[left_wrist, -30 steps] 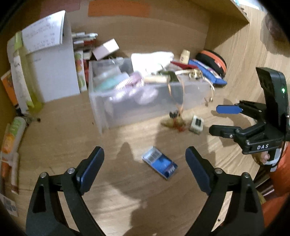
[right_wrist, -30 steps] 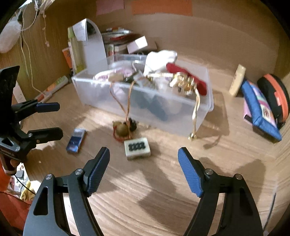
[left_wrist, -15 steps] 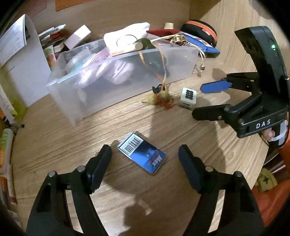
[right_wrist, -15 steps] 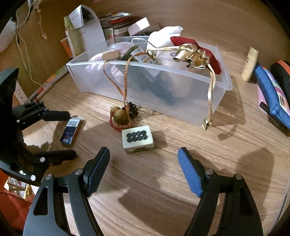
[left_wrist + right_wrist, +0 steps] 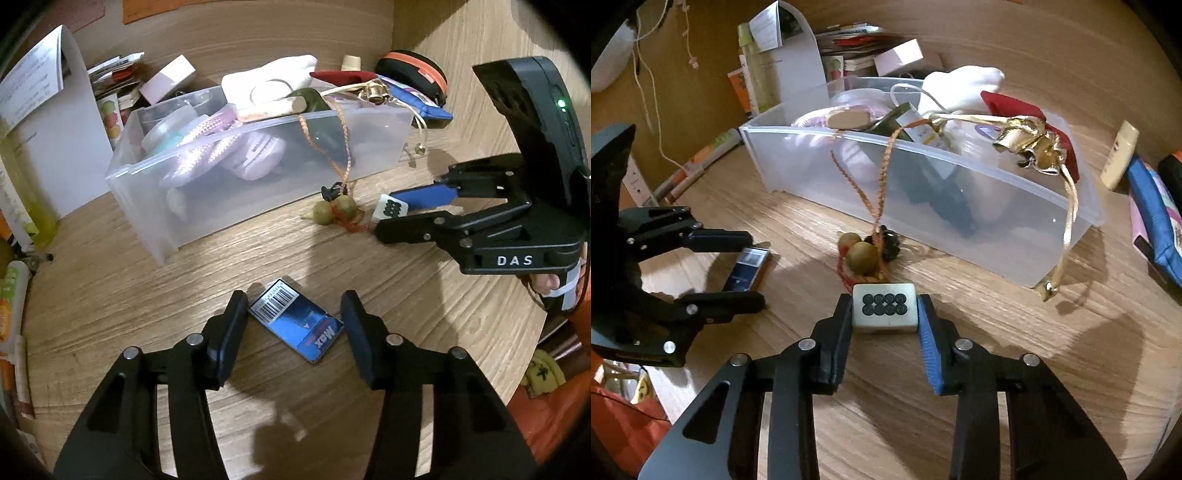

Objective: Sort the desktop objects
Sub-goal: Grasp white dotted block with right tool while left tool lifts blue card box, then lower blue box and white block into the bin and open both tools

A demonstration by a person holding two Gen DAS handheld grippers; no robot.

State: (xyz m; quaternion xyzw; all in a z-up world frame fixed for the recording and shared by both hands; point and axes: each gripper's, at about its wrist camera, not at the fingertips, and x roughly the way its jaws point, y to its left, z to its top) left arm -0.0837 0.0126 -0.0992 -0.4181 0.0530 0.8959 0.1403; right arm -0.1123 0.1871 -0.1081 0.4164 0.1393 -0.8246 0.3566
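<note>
Bare wood-grain tabletop (image 5: 1015, 369) lies open in front of and to the right of the right tongs (image 5: 884, 314). Ahead, a clear plastic storage bin (image 5: 997, 206) heaped with clutter blocks the way, with a gourd charm on an orange braided cord (image 5: 862, 256) at its foot. The left tongs (image 5: 293, 325) stand near on the left.

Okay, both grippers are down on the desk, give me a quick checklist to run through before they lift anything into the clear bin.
1. Right gripper on the mahjong tile: pads at both sides, jaws closing: ok.
2. Left gripper on the blue card box: jaws closing, box between them, pads not yet on it: not ok.
3. Tile free of the bead charm: cannot tell.
4. Room in the clear bin: crowded: not ok.
5. Grippers apart: ok.
</note>
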